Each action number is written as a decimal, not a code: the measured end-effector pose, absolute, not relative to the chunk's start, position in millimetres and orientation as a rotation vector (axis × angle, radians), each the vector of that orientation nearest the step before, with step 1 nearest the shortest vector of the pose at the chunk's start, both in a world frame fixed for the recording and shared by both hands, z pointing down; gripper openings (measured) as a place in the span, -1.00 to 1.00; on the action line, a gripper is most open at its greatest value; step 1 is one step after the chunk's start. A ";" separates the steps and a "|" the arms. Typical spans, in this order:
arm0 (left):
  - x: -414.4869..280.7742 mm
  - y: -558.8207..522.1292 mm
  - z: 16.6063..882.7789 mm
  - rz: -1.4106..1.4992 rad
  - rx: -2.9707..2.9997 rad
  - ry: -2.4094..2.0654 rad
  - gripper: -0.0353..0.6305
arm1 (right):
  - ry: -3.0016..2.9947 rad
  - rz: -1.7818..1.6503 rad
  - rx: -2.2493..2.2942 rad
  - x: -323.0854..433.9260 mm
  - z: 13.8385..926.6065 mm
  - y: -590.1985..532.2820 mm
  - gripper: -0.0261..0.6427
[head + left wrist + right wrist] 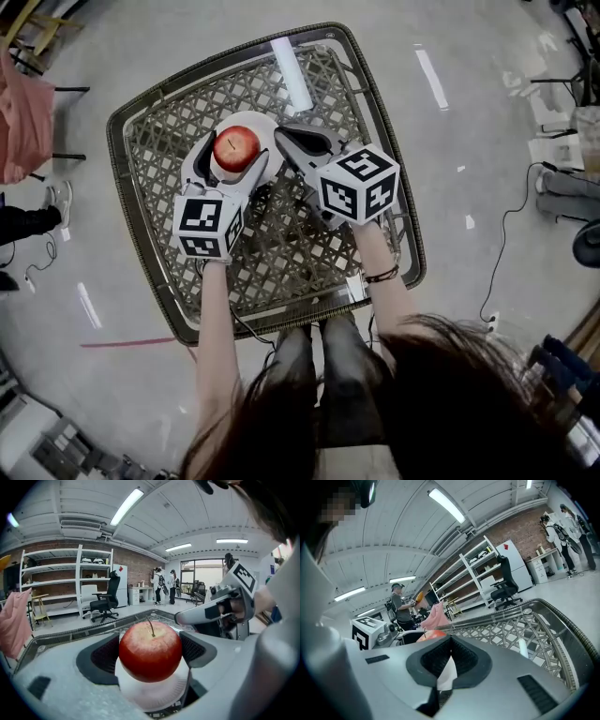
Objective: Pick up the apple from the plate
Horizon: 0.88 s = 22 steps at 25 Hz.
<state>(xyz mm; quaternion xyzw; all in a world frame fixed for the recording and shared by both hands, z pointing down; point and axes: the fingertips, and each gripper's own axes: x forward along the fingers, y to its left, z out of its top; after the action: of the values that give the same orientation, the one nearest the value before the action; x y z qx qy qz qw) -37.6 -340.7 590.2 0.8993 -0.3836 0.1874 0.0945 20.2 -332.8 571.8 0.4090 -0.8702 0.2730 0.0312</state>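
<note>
The apple (236,147) is red with a short stem. It sits on a small white plate (251,120) in the upper left part of the head view, a little above the middle of the woven table (281,253). In the left gripper view the apple fills the centre of the frame, and its underside meets the plate below it.

The left gripper (150,654) reaches in from the lower side. Its two jaws are closed around the apple, with one dark pad (105,656) against each flank and no gap showing on either side. Its marker cube (208,225) lies just below the plate in the head view, at the end of the person's left forearm.

The right gripper (449,660) comes in from the right. Its jaws are pinched together on the plate's rim, and in its own view a white sliver of plate (447,677) is squeezed between the black pads. The top of the apple (431,634) peeks over them. Its marker cube (359,185) sits right of centre in the head view, just beside the left one but not touching it.

The table has a dark rounded frame (122,187) and stands on a pale glossy floor. A pink cloth (23,117) hangs at the left edge of the head view, well apart from the table.
</note>
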 end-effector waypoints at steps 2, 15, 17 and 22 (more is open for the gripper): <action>-38.9 -338.0 585.3 0.548 2.658 -1.140 0.33 | -2.684 0.837 1.258 18.6 566.3 -332.1 -0.89; -47.5 -316.9 547.5 0.481 2.599 -1.183 0.33 | -2.705 0.817 1.265 14.9 522.9 -320.5 -0.89; -47.3 -312.4 541.6 0.469 2.593 -1.187 0.33 | -2.707 0.814 1.270 15.1 516.9 -317.2 -0.89; -49.7 -301.0 524.5 0.436 2.576 -1.197 0.33 | -2.719 0.808 1.275 13.2 498.9 -307.9 -0.89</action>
<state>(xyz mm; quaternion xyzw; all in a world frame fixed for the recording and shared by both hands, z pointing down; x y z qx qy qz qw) -49.7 -301.0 524.5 0.8883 -0.4128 0.1504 0.1336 13.2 -307.9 498.9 0.4099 -0.8742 0.2599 0.0160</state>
